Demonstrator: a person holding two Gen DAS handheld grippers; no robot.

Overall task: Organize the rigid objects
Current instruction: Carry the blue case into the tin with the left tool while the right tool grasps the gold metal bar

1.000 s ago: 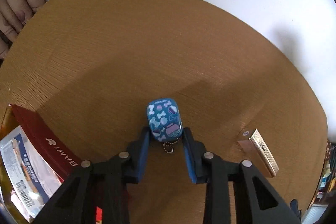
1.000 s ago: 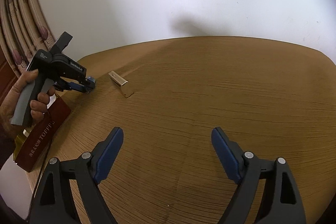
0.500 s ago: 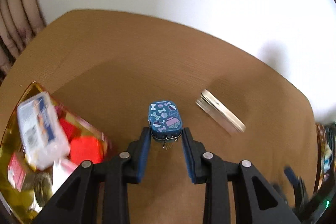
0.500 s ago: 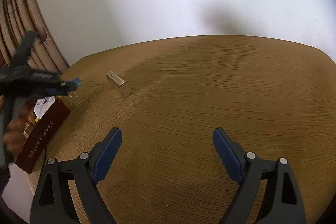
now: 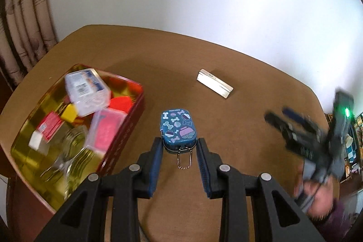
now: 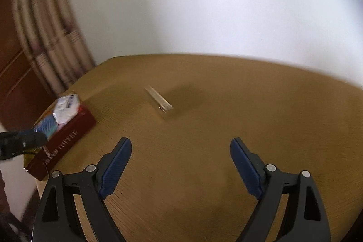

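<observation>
1. While my left tongs (image 5: pixel 179 149) clench the blue tin (image 5: pixel 178 130) by its near end, its chain dangles between the pads; the red box (image 5: pixel 133 126) sits just to their left.
2. I'd judge the step is carrying the tin into that box: bring it over a gap among the packets, lower it, then let go.
3. My right tongs (image 6: pixel 180 163) hang released, wide and holding nothing; the gold bar (image 6: pixel 158 100) lies ahead of them, likely next.
</observation>
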